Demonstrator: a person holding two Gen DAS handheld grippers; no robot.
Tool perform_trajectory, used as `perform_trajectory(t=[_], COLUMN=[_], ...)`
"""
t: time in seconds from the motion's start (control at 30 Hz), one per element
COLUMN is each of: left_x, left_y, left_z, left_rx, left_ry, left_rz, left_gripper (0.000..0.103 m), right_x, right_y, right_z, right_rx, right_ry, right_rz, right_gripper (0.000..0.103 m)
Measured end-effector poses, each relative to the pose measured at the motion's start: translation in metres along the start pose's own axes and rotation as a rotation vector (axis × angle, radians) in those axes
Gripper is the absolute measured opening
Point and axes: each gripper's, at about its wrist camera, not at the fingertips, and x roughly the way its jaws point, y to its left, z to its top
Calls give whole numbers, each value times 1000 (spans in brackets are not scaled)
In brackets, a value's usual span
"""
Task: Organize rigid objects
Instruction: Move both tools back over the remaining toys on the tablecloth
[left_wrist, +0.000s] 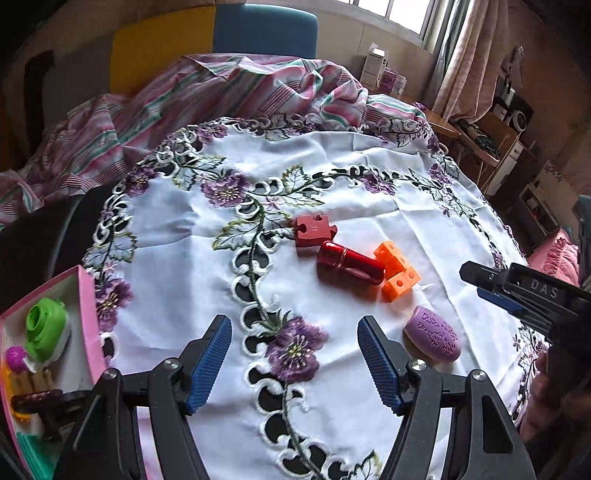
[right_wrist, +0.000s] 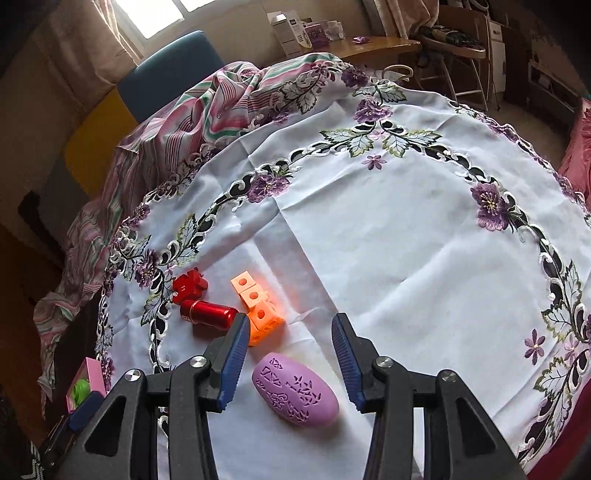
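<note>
Purple oval (right_wrist: 295, 392) between open tongs (right_wrist: 288, 356)

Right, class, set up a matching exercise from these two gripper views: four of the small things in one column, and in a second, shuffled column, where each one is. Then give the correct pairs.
Things
1. purple oval piece
2. red cylinder
3. green piece
4. red puzzle-shaped block

Places
A. inside the pink box
B. lying on the cloth against the orange cubes
C. on the cloth between the right gripper's open fingers
D. on the cloth on the red cylinder's far side from the orange cubes

Pairs: 1-C, 2-B, 3-A, 4-D
</note>
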Motion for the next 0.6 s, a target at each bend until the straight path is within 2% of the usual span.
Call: perform_trajectory(t=[0.13, 0.4, 0.6], left_x=[23, 70, 92], left_y=[-20, -51, -57], left_z=[14, 36, 44], left_rx=[85, 287, 326], left_ry=[-15, 10, 39], left_rz=[9, -3, -17], left_gripper=[93, 95, 95], right_x=[1, 4, 5], right_y=[-4, -5, -6], right_z=[1, 1, 1], right_rx=[27, 47, 58], right_ry=[11, 34, 43], right_rz=[24, 61, 73], right_gripper=[46, 46, 46])
